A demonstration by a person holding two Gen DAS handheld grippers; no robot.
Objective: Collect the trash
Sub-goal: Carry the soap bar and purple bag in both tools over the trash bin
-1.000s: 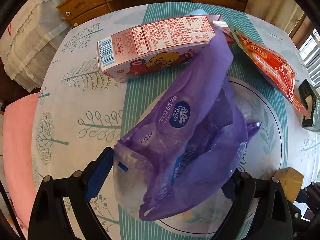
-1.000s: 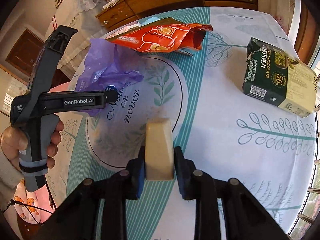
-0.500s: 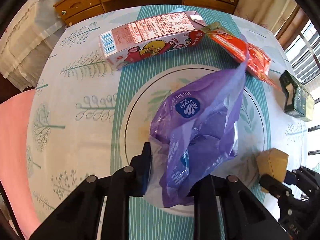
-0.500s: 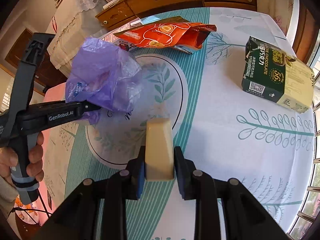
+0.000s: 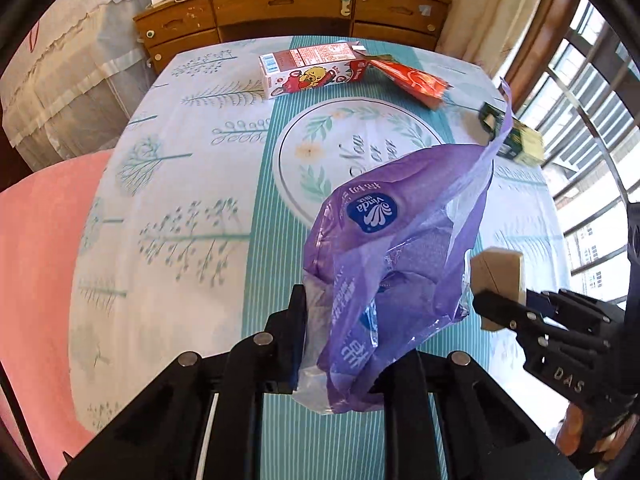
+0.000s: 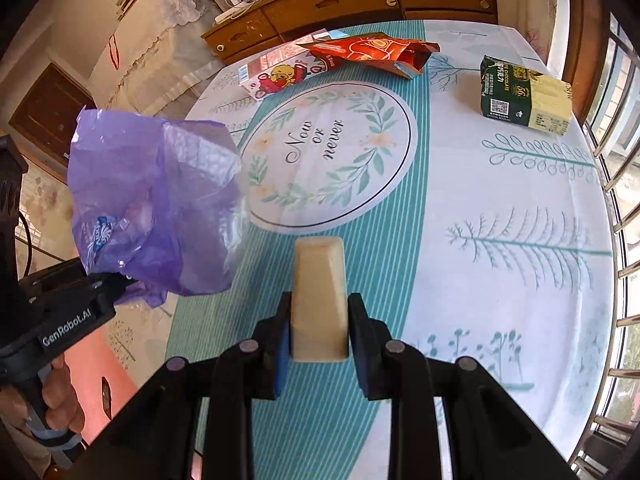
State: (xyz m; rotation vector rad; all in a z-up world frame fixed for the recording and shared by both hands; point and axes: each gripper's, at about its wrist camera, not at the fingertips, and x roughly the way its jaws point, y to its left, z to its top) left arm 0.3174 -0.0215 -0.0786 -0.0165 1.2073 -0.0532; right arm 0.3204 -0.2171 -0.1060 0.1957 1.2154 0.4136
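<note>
A crumpled purple plastic bag hangs above the table with my left gripper shut on its lower end. In the right wrist view the same bag is at the left, held up by the left gripper. My right gripper is shut on a small beige block, which also shows at the right of the left wrist view. On the table's far side lie a pink-and-white carton, an orange wrapper and a green chocolate box.
The table wears a white and teal patterned cloth with a round wreath print in the middle. A pink seat is at its left edge. A wooden dresser stands behind, and window bars run along the right.
My left gripper went from open around the purple bag to shut on it, then lifted it off the table and drew back. The right gripper rose a little with the beige block.
</note>
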